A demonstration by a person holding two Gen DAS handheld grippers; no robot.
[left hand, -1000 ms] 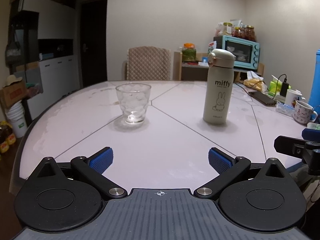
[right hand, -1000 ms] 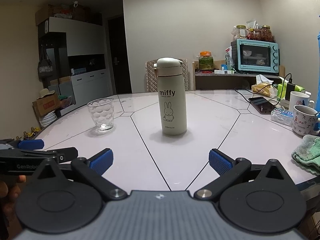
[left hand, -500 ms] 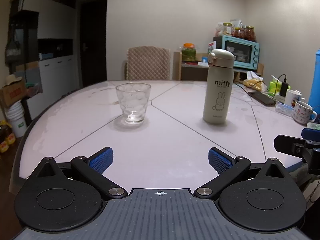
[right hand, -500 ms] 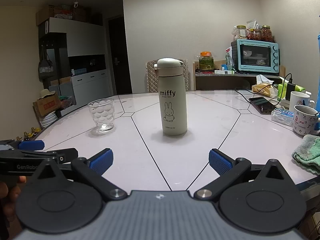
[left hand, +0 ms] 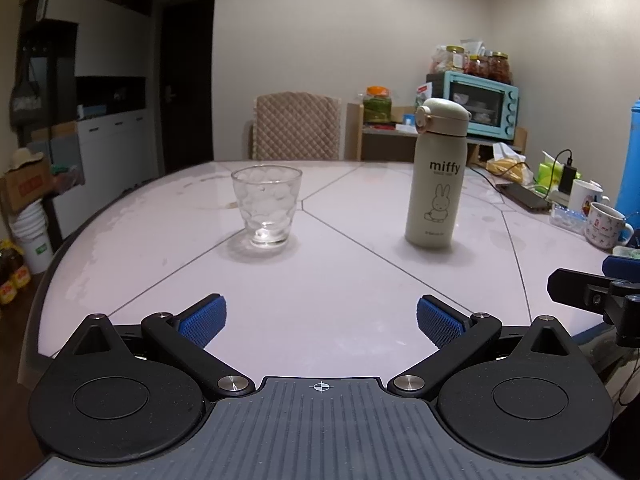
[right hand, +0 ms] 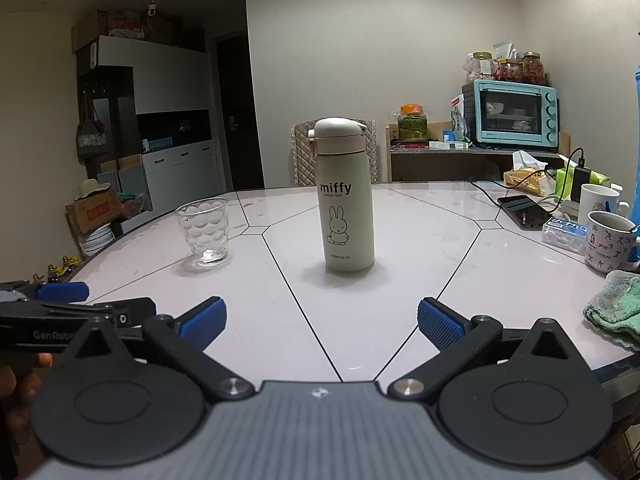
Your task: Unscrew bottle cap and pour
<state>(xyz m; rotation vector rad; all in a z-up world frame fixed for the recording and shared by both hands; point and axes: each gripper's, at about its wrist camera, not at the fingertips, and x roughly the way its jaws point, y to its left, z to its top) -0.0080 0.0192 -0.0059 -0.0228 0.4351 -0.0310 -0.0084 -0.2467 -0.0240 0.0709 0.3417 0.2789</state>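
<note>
- Round pale marble-look surface [left hand: 360, 300]: one. It carries the task's things.
- Cream cylindrical "miffy" flask [right hand: 346, 200] with flip cap [right hand: 336, 136]: one, upright, mid-surface, cap on, untouched.
- Clear dimpled glass tumbler [left hand: 266, 206]: one, empty, well apart to the flask's left.
- Left gripper [left hand: 320, 316] and right gripper [right hand: 320, 316]: two, jaws spread, holding nothing.
- Judgement: approach step. Best to clamp the body low with one, grip the cap squarely with the other.

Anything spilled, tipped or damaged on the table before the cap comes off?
Nothing stands out. The cream miffy-print bottle stands upright with its cap closed, the clear dimpled glass tumbler sits upright beside it, apart, and the pale table shows no puddle.
</note>
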